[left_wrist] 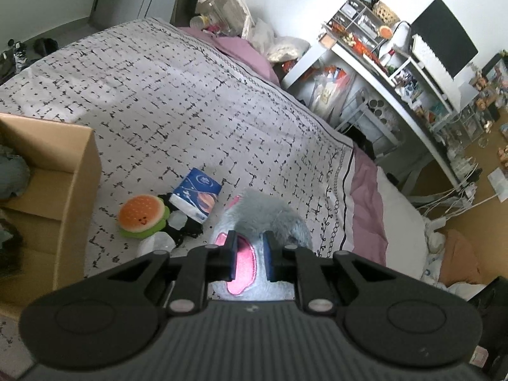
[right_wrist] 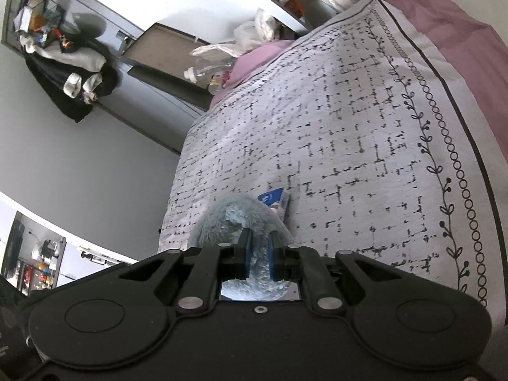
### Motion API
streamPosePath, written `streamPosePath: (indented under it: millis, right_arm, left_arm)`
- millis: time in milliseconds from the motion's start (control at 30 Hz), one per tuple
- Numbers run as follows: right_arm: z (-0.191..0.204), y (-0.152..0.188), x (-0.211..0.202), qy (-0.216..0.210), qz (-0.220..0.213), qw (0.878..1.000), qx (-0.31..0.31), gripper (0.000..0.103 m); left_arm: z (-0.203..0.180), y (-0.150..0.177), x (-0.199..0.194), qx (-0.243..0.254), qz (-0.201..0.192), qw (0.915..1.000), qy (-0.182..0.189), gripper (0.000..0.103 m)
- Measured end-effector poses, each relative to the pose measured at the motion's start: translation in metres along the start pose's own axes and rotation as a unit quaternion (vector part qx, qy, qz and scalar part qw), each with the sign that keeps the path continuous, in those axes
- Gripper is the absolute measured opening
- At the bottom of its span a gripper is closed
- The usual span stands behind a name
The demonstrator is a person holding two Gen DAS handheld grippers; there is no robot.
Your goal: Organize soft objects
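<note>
A bed [left_wrist: 177, 101] with a white, black-flecked quilt fills both views. An open brown cardboard box [left_wrist: 76, 171] sits on it. Above the quilt, the fluffy grey-blue plush toy [left_wrist: 266, 212] with pink patches is clamped by the left tool [left_wrist: 250, 255] and right tool [right_wrist: 258, 255]. A burger-shaped plush [left_wrist: 143, 214] and blue tissue pack [left_wrist: 197, 195] lie nearby.

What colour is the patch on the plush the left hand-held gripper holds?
Pink patch on grey-blue plush; clearest in the left wrist view.

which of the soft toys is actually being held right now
The grey furry plush, pinched by both the left gripper and right gripper. The burger plush lies untouched on the bedspread beside the cardboard box.
</note>
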State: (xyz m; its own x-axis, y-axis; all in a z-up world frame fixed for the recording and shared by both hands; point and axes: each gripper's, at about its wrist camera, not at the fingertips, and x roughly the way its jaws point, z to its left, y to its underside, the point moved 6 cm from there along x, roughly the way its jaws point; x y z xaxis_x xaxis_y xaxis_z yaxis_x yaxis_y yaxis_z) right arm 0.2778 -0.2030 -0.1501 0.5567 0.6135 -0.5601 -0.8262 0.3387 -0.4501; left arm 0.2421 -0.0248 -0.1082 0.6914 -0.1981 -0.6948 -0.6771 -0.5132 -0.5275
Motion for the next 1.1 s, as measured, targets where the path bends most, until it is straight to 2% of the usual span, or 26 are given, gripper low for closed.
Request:
streamPosePath:
  millis: [267,567,800,1100]
  right_arm:
    - [0.034,0.008,-0.003,-0.003,0.001,1.000,-0.020,0.010]
    - [0.082,0.026,0.004,-0.016,0.014,0.999,-0.050,0.010]
    - [0.123,0.052,0.019,-0.025,0.032,0.996,-0.075,0.010]
    - [0.150,0.086,0.037,-0.015,0.054,0.994,-0.097,0.010]
  left_arm:
    - [0.018,-0.008,-0.029,-0.015,-0.017,0.9997,0.009,0.015]
    - [0.049,-0.024,-0.067,-0.033,-0.037,0.9988,-0.001,0.015]
    - [0.083,-0.034,-0.094,-0.047,-0.048,0.9977,-0.011,0.015]
    - [0.128,-0.035,-0.112,-0.068,-0.051,0.9962,-0.019,0.015]
